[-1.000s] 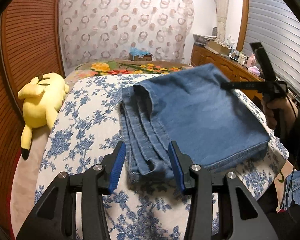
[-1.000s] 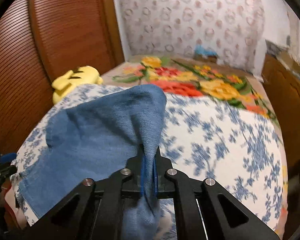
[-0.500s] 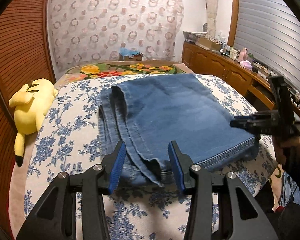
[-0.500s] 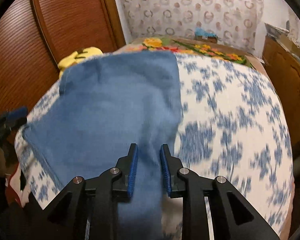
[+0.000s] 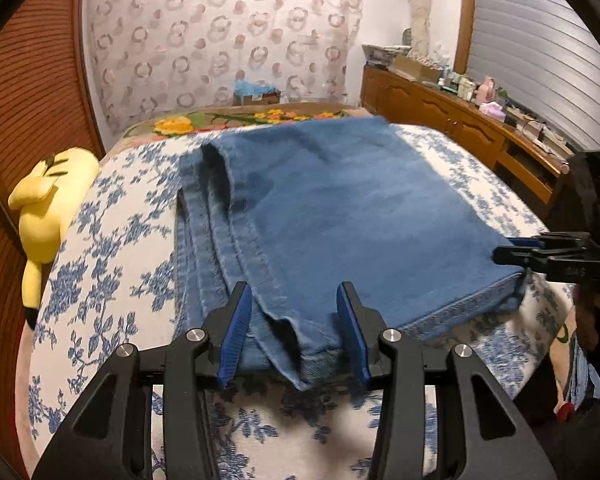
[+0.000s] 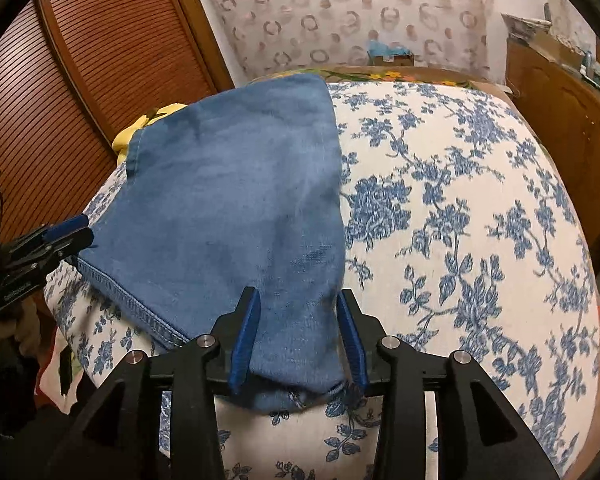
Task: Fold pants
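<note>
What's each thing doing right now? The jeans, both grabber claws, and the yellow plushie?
jeans: folded, lying flat on the bed, not gripped.
left gripper: open, fingers either side of the jeans' near corner.
right gripper: open, fingers either side of the other near corner.
yellow plush toy: lying on its side beside the bedspread.

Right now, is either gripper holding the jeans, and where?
Neither: the left gripper and right gripper are open, each straddling a near corner of the folded jeans.
</note>
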The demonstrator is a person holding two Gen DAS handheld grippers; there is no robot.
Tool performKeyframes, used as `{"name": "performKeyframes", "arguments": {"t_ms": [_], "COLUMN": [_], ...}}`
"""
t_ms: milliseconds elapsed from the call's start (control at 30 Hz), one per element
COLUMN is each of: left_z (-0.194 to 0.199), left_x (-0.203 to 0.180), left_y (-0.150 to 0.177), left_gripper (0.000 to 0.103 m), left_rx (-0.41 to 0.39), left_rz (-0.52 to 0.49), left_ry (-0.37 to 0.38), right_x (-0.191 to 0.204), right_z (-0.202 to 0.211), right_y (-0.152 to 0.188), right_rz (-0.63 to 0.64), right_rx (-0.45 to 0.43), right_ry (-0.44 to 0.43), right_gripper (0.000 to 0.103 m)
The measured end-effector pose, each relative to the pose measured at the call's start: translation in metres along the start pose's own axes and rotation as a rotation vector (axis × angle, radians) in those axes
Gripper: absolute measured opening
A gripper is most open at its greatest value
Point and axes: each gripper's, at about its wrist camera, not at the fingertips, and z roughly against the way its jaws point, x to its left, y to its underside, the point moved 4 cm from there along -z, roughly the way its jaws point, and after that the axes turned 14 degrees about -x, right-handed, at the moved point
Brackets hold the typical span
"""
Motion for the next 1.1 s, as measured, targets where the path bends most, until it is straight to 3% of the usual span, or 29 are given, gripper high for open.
{"name": "performKeyframes", "arguments": {"t_ms": [233,333,367,433,800,1100], "left_z": [-0.003,-0.002,-0.002,0.0,0.035,0.07], "left_x": [0.008,0.01,0.01,0.013,0.056,0.098], "left_y": [0.012,0.013,0.012,0.011,-0.005,-0.014], "left_gripper": [0.046,0.046,0.046,0.046,0.046,0.046], "left_rx": [0.017,0.011,0.009,0.006,-0.067,-0.132], "left_rz": [0.027,0.041,0.043,0.041,0.102,0.14], "left_ry": [0.004,0.009,0.01,0.002,-0.066,-0.148], "right_x": [0.01,0.015,0.018,0.022,0.086,0.178], "right_z": [0.002,0.003,0.005,0.011,0.036,-0.003], "right_y": [0.008,0.007,0.005,-0.002,-0.081,-0.096], "right_rz": [0.009,0.008,0.011,0.018,0.132,0.22], "right_rx": [-0.026,-0.016,-0.019,-0.045,-0.21,-0.198], "right_ry": [-0.001,-0.043,-0.056,-0.086,-0.196,-0.367], "right_gripper": [0.041,0.026,0.016,0.009,0.008,0.008]}}
